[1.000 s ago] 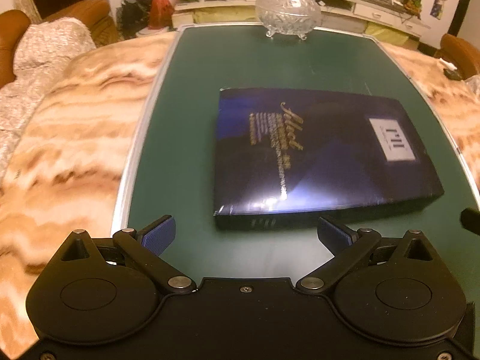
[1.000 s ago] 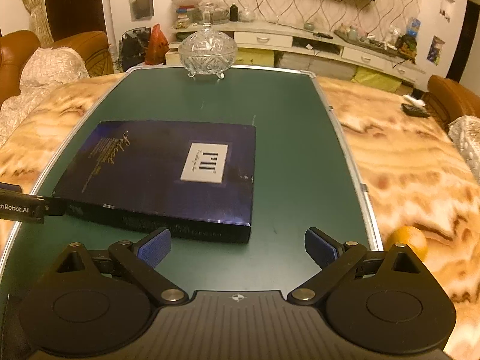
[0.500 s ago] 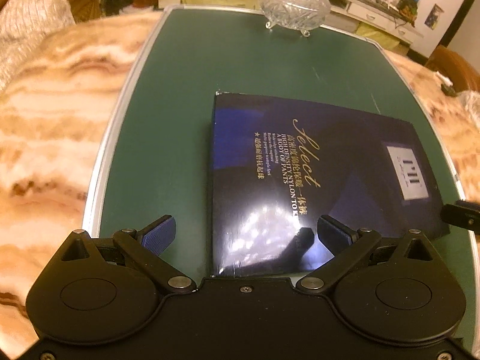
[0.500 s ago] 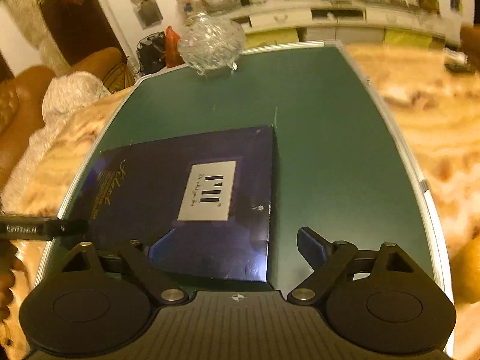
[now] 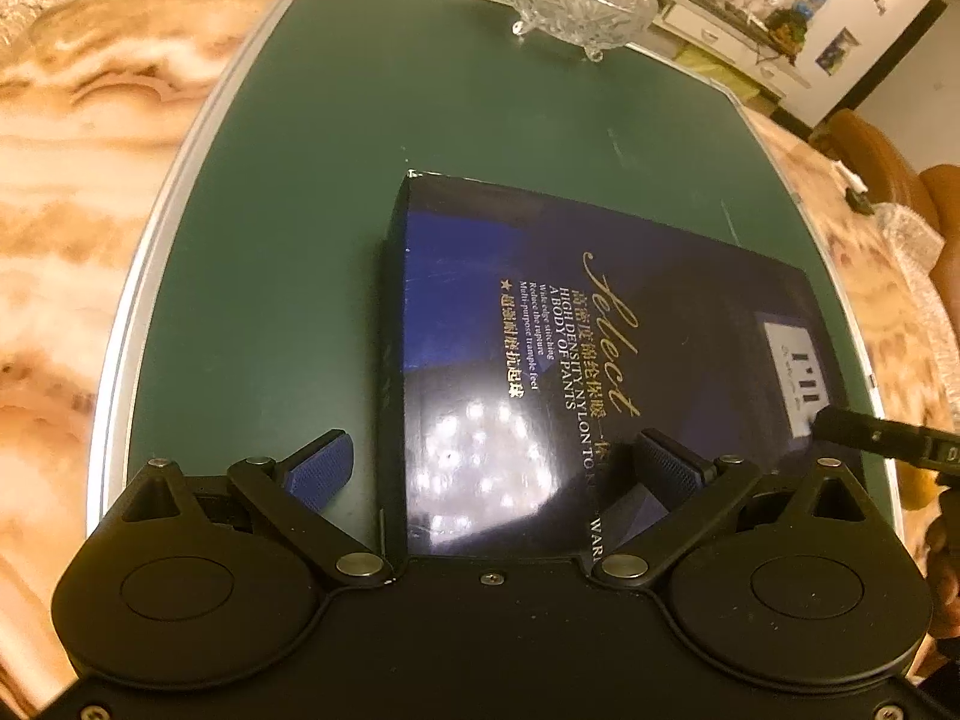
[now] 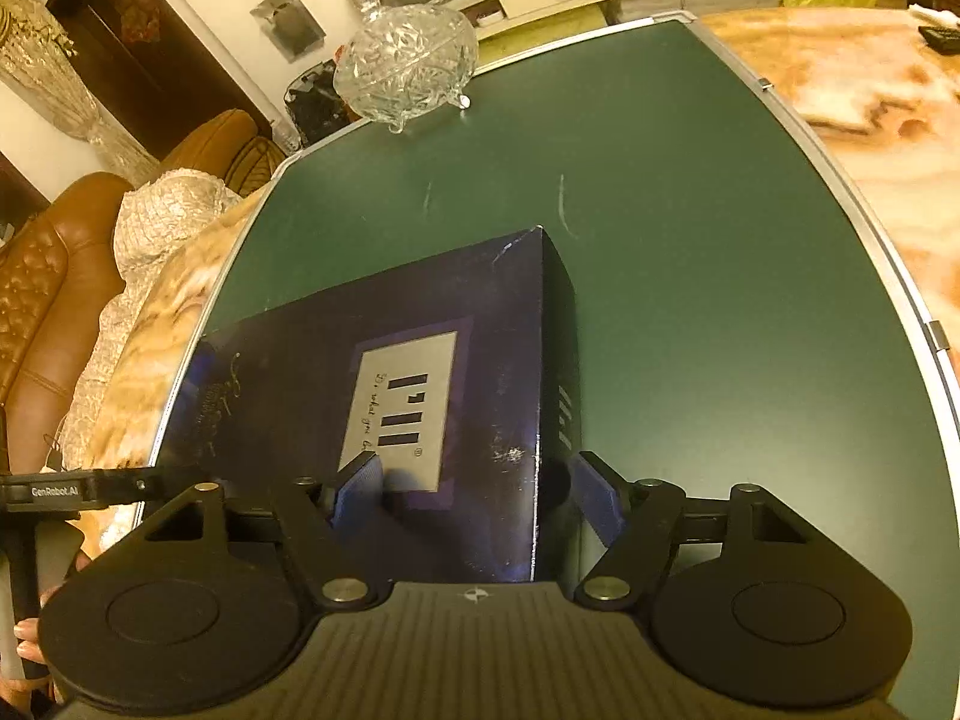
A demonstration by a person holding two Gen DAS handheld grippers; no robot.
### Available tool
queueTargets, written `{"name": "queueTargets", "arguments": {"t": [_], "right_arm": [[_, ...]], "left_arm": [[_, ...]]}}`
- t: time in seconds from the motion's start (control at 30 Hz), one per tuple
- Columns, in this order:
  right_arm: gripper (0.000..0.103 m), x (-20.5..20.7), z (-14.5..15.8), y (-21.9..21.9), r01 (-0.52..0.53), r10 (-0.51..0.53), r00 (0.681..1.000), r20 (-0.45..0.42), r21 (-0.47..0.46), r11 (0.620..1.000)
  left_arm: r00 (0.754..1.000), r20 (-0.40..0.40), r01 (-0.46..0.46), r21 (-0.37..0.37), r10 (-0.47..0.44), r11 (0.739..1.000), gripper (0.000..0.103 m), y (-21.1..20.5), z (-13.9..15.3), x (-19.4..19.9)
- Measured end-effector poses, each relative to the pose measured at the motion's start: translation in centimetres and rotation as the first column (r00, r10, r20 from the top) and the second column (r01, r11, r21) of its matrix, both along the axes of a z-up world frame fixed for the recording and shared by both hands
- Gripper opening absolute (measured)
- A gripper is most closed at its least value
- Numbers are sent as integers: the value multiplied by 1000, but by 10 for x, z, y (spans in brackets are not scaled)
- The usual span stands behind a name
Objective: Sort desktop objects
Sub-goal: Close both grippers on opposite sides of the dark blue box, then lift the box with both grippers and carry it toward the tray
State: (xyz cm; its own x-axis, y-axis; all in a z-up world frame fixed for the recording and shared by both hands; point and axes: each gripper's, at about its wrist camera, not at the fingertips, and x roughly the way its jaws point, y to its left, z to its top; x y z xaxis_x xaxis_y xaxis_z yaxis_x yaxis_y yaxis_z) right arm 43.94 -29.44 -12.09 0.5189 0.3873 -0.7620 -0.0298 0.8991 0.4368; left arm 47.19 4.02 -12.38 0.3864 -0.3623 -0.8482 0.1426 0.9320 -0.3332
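The left gripper (image 5: 495, 468) is hovering with its fingers spread, straddling the left edge of the dark blue box (image 5: 576, 360), which is lying flat on the green table (image 5: 312, 192). The right gripper (image 6: 474, 486) is likewise gaping across the box's right edge. The box is looking stiff, glossy and probably light, so clamping opposite edges should hold it. A lidded glass dish (image 6: 405, 63) is standing well apart behind.

Opposed close views, shared box (image 5: 576, 360)
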Motion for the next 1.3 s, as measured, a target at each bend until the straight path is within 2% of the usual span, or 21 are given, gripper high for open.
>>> {"name": "queueTargets", "arguments": {"t": [0.17, 0.4, 0.7, 1.0, 1.3], "right_arm": [[74, 4, -5, -4, -1, 2, 1000, -7, 27, 1000], [75, 6, -7, -5, 11, -10, 1000, -18, 49, 999], [75, -3, 1, 9, -8, 9, 1000, -16, 5, 1000], [75, -20, 23, 17, -9, 9, 1000, 1, -13, 1000], [74, -51, 51, 21, -4, 4, 1000, 16, -20, 1000]], "left_arm": [[1000, -14, 8, -47, -9, 999, 100, 1, -5, 5], [1000, -11, 19, -39, -19, 999, 99, -3, -4, 1], [1000, -17, 20, -4, -20, 1000, 99, -5, 2, -4], [1000, 6, 16, 10, -16, 1000, 99, -1, 24, -18], [1000, 19, 19, 14, -19, 1000, 99, 3, 53, -55]]}}
